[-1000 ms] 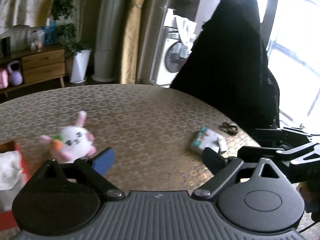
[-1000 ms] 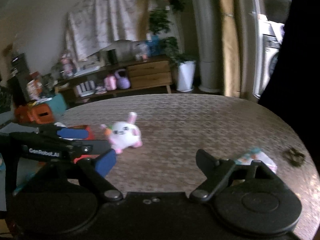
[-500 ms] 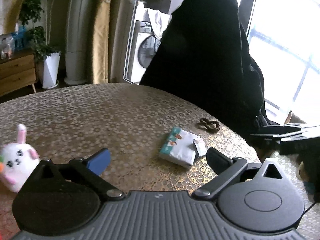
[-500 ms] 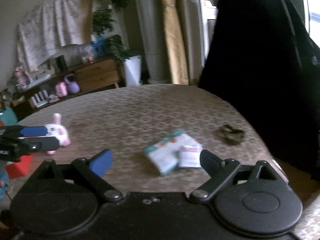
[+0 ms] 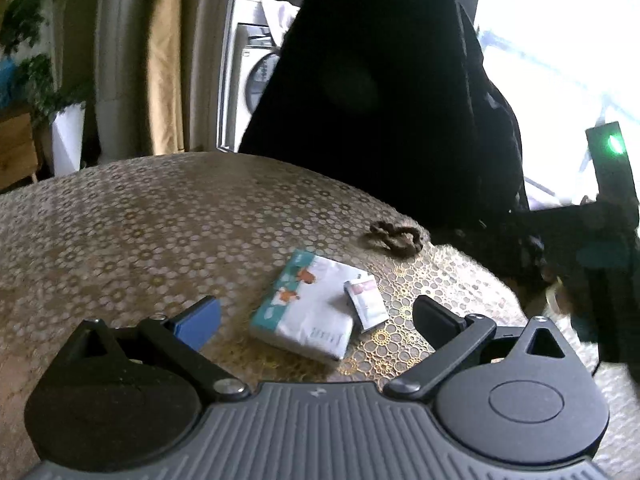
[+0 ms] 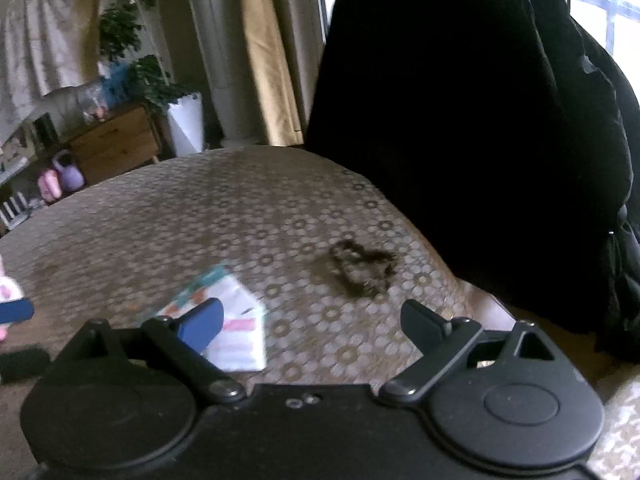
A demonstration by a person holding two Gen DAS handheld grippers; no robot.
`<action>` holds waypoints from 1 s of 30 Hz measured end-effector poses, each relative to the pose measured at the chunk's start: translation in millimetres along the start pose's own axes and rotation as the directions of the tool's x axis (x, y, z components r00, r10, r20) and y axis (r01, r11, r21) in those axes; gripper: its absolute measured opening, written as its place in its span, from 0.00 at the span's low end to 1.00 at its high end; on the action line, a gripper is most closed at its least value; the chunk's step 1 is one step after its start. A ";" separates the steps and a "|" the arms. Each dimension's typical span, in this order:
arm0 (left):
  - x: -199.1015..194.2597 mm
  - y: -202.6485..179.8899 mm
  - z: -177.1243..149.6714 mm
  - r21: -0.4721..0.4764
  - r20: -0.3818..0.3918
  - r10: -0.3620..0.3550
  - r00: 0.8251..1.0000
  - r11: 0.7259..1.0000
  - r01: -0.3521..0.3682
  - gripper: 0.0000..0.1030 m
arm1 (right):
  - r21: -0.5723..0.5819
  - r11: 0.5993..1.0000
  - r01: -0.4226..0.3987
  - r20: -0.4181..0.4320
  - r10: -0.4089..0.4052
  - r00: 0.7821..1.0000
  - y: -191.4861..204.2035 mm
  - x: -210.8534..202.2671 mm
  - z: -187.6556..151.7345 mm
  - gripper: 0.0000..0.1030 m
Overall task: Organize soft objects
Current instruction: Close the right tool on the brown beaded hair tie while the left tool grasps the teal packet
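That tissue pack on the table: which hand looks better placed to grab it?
Probably left. The tissue pack lies between the open left tongs; the open right tongs have it off-centre by one finger.

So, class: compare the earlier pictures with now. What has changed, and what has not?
Both claws, left and right, swung rightward from the plush rabbit toward the tissue pack and the brown scrunchie. Nothing was grasped. Both stay open, and the objects lie unmoved.

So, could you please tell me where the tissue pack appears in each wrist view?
Left wrist: tissue pack lies low centre, between the open fingers.
Right wrist: tissue pack sits lower left, partly behind the blue finger pad.
Shared landmark: the dark hair tie, up and right of the pack.
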State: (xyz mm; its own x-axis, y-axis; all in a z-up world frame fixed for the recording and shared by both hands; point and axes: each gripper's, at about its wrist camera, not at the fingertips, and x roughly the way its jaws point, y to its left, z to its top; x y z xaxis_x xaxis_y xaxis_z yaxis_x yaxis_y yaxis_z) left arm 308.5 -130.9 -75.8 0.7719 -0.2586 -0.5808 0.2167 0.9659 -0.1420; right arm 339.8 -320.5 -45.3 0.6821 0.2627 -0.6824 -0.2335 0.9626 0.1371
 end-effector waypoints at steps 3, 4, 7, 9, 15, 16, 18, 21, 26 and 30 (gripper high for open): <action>17.8 -10.1 -0.7 0.030 -0.008 -0.004 1.000 1.000 0.005 1.00 | 0.009 1.000 0.014 -0.017 -0.014 1.000 -7.3 20.7 9.0 0.92; 23.3 -13.1 -0.8 0.037 -0.012 -0.009 1.000 0.999 0.009 1.00 | 0.011 1.000 0.022 -0.021 -0.021 1.000 -8.8 26.6 11.3 0.92; 39.7 -20.7 -1.7 0.068 -0.014 -0.008 1.000 0.998 0.009 1.00 | 0.016 0.999 0.048 -0.030 -0.047 0.998 -13.4 45.2 18.2 0.92; 49.2 -25.9 -2.1 0.091 -0.013 -0.020 1.000 0.996 0.021 1.00 | 0.021 0.997 0.074 -0.034 -0.074 0.997 -16.2 55.9 21.6 0.91; 78.0 -41.3 -7.1 0.177 -0.007 -0.009 1.000 0.984 0.010 1.00 | 0.048 0.991 0.125 -0.069 -0.121 0.990 -25.4 84.8 24.3 0.83; 82.4 -42.8 -7.9 0.184 -0.007 -0.009 1.000 0.983 0.010 1.00 | 0.046 0.990 0.133 -0.076 -0.129 0.989 -26.2 89.0 24.2 0.79; 92.7 -45.6 -8.4 0.200 -0.016 -0.008 1.000 0.980 0.011 1.00 | 0.037 0.988 0.153 -0.087 -0.149 0.985 -27.1 96.8 24.7 0.78; 105.1 -49.2 -10.0 0.222 -0.018 0.000 1.000 0.975 0.004 0.99 | 0.040 0.982 0.186 -0.094 -0.182 0.979 -29.5 105.6 24.0 0.74; 114.6 -61.1 -13.3 0.296 0.003 -0.003 1.000 0.955 0.002 0.99 | 0.035 0.975 0.219 -0.104 -0.215 0.971 -30.8 118.4 21.6 0.68; 125.2 -64.3 -18.5 0.326 -0.018 0.005 1.000 0.945 0.001 0.94 | 0.028 0.973 0.228 -0.094 -0.224 0.970 -29.1 122.4 21.5 0.66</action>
State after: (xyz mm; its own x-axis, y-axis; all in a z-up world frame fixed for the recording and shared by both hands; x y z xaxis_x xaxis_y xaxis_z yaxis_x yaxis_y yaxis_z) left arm 380.2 -225.1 -154.3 0.7621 -0.2530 -0.5960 0.4003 0.9076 0.1266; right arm 444.9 -315.0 -117.4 0.6487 0.0326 -0.7604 -0.0526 0.9986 -0.0020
